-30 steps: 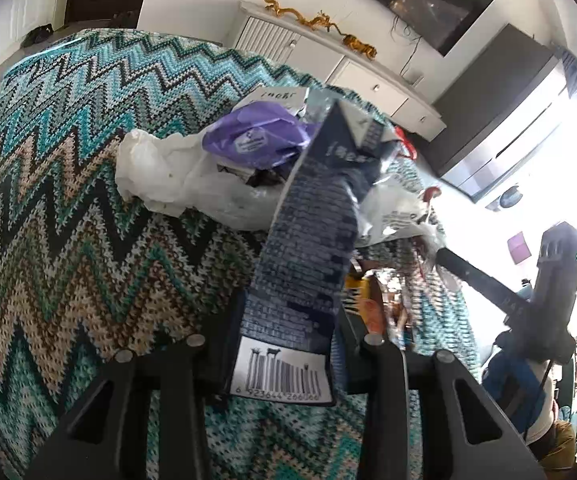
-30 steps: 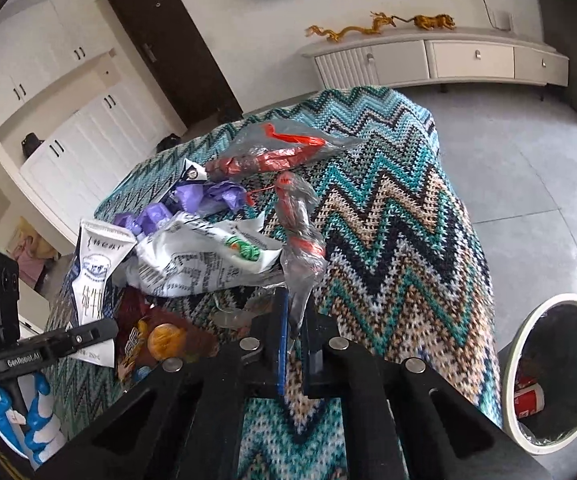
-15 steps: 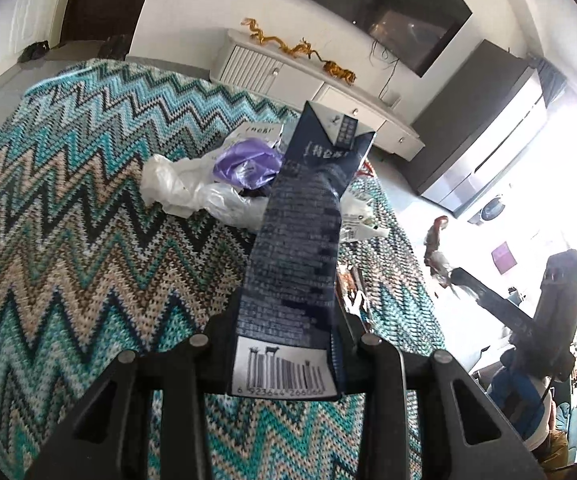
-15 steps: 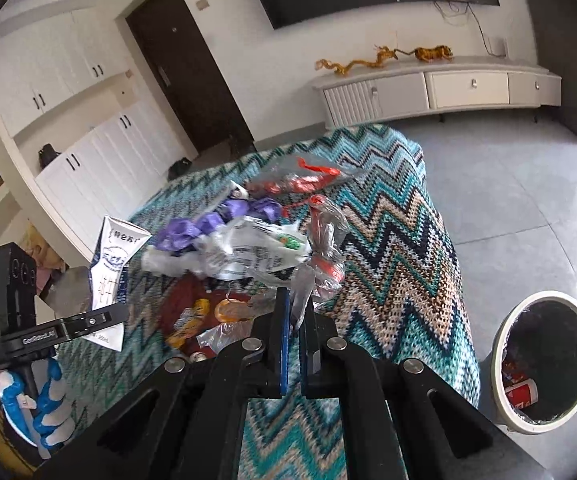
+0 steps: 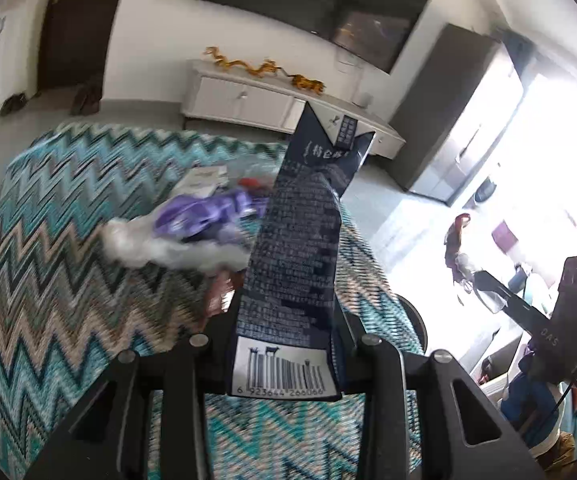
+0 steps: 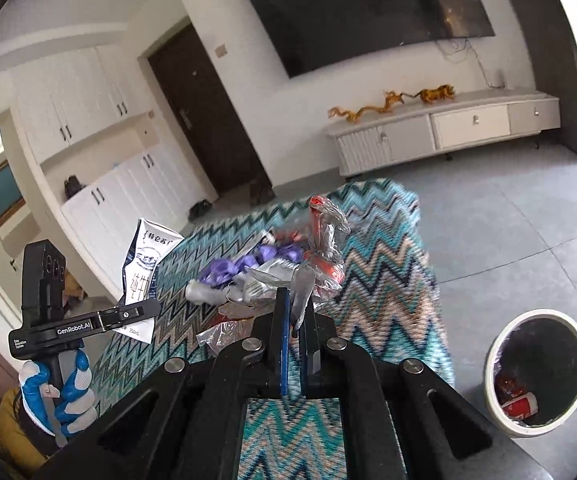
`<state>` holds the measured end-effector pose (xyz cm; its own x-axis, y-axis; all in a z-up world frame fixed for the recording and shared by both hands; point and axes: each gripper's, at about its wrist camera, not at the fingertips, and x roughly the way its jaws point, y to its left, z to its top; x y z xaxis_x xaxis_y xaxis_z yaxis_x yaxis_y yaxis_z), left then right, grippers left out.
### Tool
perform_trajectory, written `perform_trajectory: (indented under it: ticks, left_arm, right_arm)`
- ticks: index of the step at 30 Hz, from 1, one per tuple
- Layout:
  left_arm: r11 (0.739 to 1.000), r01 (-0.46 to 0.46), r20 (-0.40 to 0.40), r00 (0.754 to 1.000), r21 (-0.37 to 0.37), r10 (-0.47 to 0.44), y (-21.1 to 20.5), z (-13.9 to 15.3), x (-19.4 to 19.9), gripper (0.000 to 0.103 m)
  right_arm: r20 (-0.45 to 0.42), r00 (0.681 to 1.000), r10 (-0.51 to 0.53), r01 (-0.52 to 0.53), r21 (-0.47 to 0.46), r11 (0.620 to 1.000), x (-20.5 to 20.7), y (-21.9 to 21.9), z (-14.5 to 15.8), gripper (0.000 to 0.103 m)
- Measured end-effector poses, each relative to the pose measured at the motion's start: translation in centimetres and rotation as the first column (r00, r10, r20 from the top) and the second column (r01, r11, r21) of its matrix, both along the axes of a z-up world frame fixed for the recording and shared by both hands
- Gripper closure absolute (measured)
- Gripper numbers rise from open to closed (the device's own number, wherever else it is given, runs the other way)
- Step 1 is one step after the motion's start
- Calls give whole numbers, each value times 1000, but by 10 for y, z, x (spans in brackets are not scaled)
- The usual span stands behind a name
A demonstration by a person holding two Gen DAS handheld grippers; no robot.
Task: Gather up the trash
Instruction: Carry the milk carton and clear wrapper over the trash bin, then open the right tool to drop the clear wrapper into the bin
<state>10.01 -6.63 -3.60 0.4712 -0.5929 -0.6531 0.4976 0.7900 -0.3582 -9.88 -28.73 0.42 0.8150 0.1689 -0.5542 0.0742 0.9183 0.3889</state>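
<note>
Trash bin [image 6: 538, 372]: round, pale rim, dark liner, standing on the grey tiled floor to the right of the table. Inside, at the bottom, a red-and-white can or wrapper [image 6: 518, 402] and some other red scrap; the rest is too dark to read.

Left gripper [image 5: 284, 344]: fingers drawn in on a milk carton [image 5: 296, 264], clamping it near its base. Carton is tall, flattened, dark navy on the printed back with a white barcode panel at the bottom. From the right wrist view its other face is white with blue print [image 6: 144, 268], gabled top pointing up, lifted clear of the table. The hand on this gripper wears a blue-and-white glove [image 6: 60, 396].

Right gripper [image 6: 293, 328]: fingers nearly together, pinching the tail of a crinkled clear plastic wrapper [image 6: 324, 240] with red inside; it stands twisted and upright above the fingertips, off the cloth. In the left wrist view the same wrapper hangs from that gripper's tip [image 5: 458, 248], over the bright floor area.

Table cloth [image 6: 384, 280]: knitted zigzag pattern in teal, tan, black and white, coarse weave, draped over the edges.

Remaining trash on the cloth, in a loose pile near the middle: a crumpled purple wrapper [image 5: 204, 216], a white plastic bag [image 5: 156, 248] just beside it (blurred), a flat white packet [image 5: 202, 180] behind, silvery foil scraps [image 6: 264, 280], and a clear film piece [image 6: 224, 332] near the right fingers.
</note>
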Motion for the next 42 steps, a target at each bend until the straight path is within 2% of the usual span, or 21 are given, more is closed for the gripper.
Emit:
perform_trajectory:
  ticks: [6,12,21,29,32,35,37,39,42]
  left_arm:
    - [991,121,38,992,57,-124,-73,14,-10,69]
    - [954,267,36,961,134,-274,-165,10,-22,69]
    - [866,443,-58,895,233,-443,-299,-35,-42,69]
    - [827,498,-153,867,261,-473,-387,-75,-35,69]
    - [821,513,-176,858,250,-482,-413,-84,-35,67]
    - [826,512,-184,858,233,-480,-429,-88,-34,47]
    - [830,511,-191,858,222,-477,-434,-90,-32,47]
    - [834,512,-200,856,204,-477,-435,-89,-32,47]
    - [837,508,-165,860,202,-482,-428,-82,-36,47]
  right_arm:
    - [8,995,-98,98,-24,995,-28,-44,-2,99]
    - [-29,972,-232,233,36,972,-59,-107,-33,99]
    - [-164,917,-364,384,116,916,-79,-185,-105,99]
    - [-270,870,-413,460,145,876,-79,-227,-160,99]
    - [-303,853,-426,481,138,866,-74,-238,-174,95]
    - [-346,833,-432,497,123,859,-69,-248,-190,93]
    - [-370,819,-439,509,115,853,-67,-252,-198,77]
    - [-378,813,-444,518,119,847,-69,-254,-201,71]
    - [-376,811,-448,522,123,844,-76,-252,-202,67]
